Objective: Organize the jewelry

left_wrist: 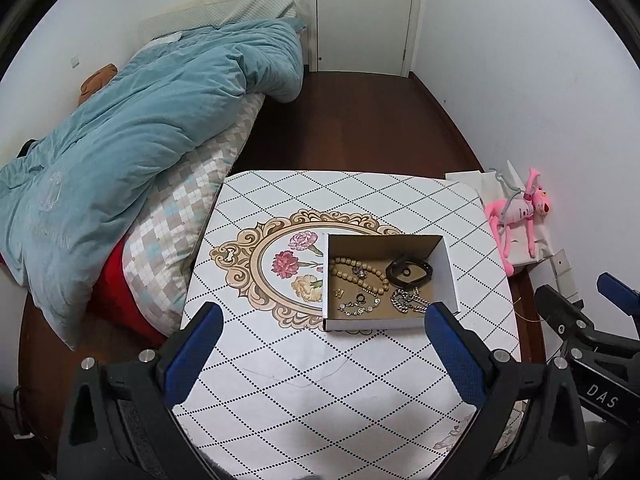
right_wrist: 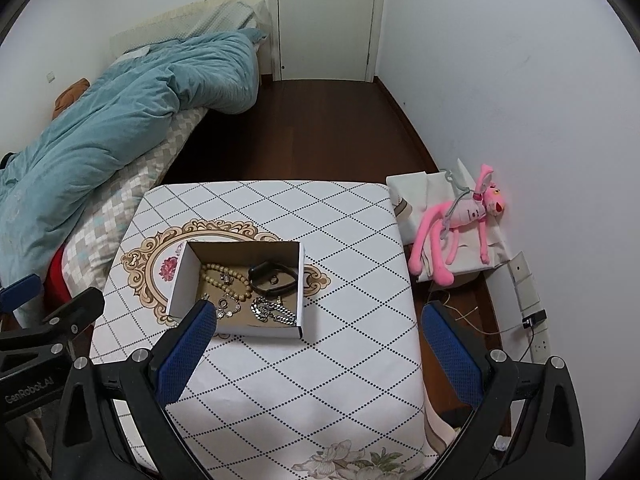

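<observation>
A small white cardboard box sits on the patterned table; it also shows in the right wrist view. Inside lie a beige bead necklace, a black band, a silver chain and a small sparkly bracelet. The same pieces show in the right wrist view: beads, band, chain. My left gripper is open and empty, held just in front of the box. My right gripper is open and empty, near the box's front right.
A bed with a blue duvet stands left of the table. A pink plush toy lies on white bags by the right wall, near a power strip. A door is at the far end of the dark wooden floor.
</observation>
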